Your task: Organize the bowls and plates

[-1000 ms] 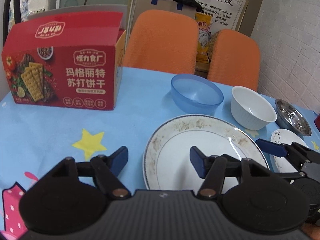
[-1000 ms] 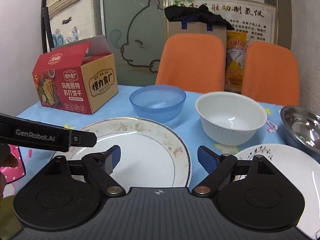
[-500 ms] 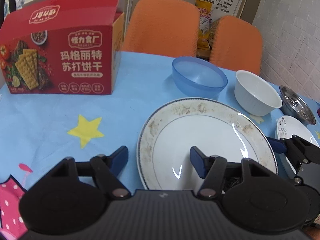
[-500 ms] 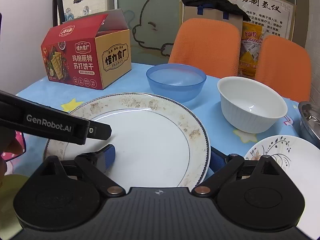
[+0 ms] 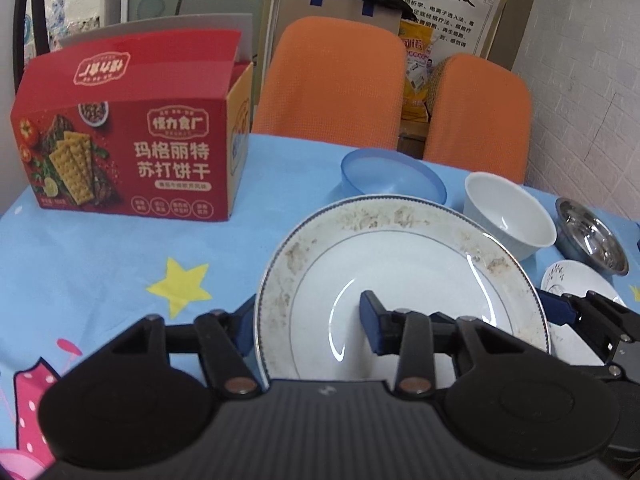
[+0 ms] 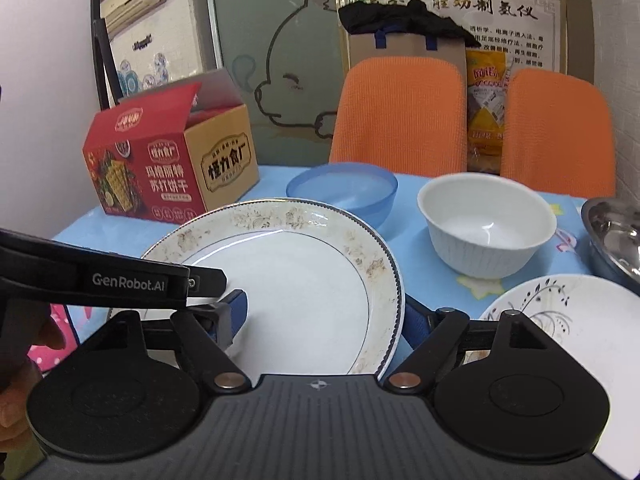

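The big plate [image 5: 404,280] was tipped up off the blue table [image 5: 100,264], with the left gripper [image 5: 308,320] closing over its left rim and the right gripper [image 6: 324,316] spread around its right rim. The blue bowl [image 6: 344,188], white bowl [image 6: 486,224], metal bowl [image 6: 616,236] and small plate [image 6: 580,312] sat apart, so nothing looked stacked yet.

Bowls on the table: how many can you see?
3: round translucent blue plastic bowl at the back, ribbed white ceramic bowl right of it, shiny steel bowl far right. None seem hidden.
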### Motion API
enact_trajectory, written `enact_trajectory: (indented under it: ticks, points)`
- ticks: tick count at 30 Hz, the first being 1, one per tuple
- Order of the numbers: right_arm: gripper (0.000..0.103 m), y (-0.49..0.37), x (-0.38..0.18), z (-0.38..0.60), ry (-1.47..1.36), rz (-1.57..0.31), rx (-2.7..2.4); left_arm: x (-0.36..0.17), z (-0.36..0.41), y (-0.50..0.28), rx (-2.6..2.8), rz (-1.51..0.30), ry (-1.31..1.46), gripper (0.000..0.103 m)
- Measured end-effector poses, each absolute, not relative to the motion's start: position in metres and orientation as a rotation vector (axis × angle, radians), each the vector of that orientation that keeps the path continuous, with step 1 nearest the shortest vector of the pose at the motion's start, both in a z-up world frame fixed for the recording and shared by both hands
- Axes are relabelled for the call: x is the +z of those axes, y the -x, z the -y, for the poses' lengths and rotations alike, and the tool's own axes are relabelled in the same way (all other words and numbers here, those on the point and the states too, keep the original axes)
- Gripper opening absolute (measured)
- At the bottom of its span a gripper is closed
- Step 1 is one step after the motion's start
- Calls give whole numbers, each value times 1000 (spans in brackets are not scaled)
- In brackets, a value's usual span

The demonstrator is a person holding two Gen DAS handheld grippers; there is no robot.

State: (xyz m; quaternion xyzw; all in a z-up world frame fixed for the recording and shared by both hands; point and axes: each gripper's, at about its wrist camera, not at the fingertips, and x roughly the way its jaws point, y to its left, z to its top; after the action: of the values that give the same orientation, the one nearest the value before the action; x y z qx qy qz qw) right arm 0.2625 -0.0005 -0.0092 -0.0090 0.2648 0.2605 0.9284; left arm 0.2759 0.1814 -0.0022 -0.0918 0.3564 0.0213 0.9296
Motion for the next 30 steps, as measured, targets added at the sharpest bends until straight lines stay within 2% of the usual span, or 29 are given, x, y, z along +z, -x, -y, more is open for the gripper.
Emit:
enact_trajectory:
  ticks: [5, 12, 21, 29, 30]
  points:
    - [103, -251, 1, 2, 0, -539, 549, 11, -176, -262, 72, -728, 166, 39]
    - [103, -192, 7, 8, -16, -543, 597, 19, -171, -195, 98, -721, 150, 40]
    - [103, -114, -10, 12, 11, -575, 585, -2, -158, -114, 113, -760, 148, 40]
    - [103, -98, -25, 2, 81, -565, 580, -20, -160, -97, 136, -755, 124, 40]
    - [103, -99, -25, 2, 79, -563, 584, -19, -159, -96, 139, -740, 107, 44]
